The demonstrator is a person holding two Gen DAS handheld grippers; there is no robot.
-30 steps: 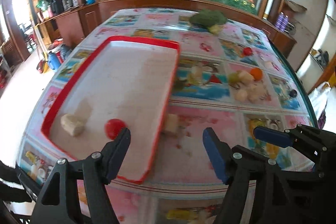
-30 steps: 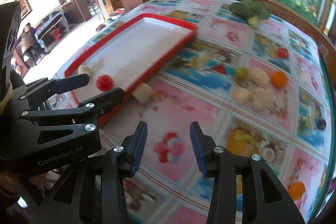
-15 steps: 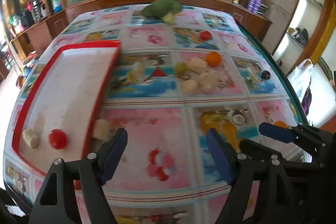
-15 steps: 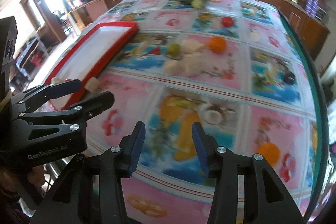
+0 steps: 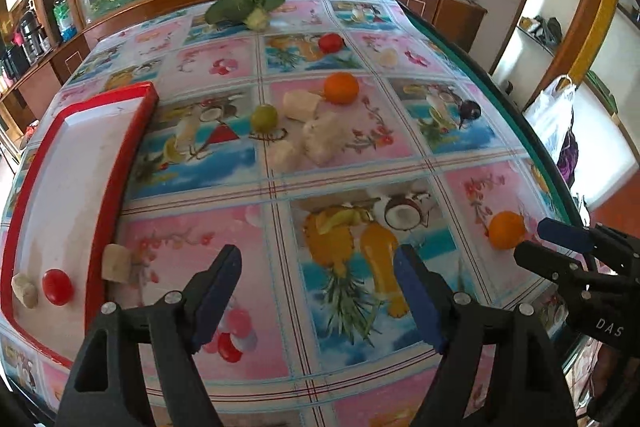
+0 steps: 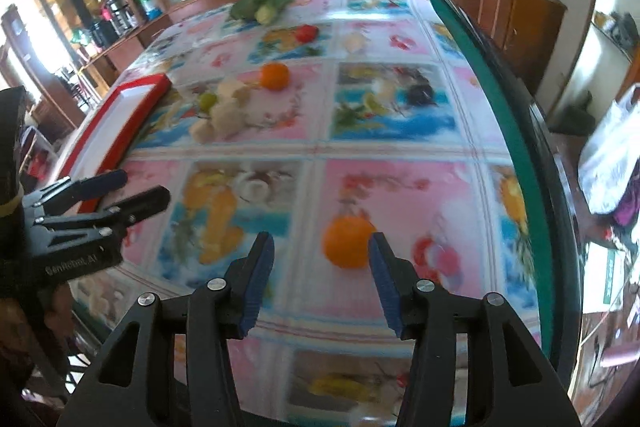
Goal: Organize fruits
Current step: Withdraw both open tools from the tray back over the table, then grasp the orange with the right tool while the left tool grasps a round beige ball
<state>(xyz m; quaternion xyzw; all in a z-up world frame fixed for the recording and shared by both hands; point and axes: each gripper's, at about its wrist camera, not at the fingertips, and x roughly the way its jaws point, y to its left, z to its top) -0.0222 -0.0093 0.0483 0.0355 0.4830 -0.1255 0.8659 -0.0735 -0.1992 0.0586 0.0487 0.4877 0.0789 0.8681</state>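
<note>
Right gripper (image 6: 320, 267) jaws opening, empty, orange (image 6: 349, 242) ahead near table edge (image 6: 516, 131), left gripper (image 5: 316, 291) jaws released

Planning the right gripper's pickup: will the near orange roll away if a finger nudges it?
Probably. The near orange looks round and smooth and sits loose on the glossy tablecloth, so a one-sided touch could roll it. The right gripper, jaws opening with nothing held, should straddle it evenly.

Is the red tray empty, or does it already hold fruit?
Not empty. The red tray holds a small red fruit and a pale chunk at its near end; the rest is bare.
</note>
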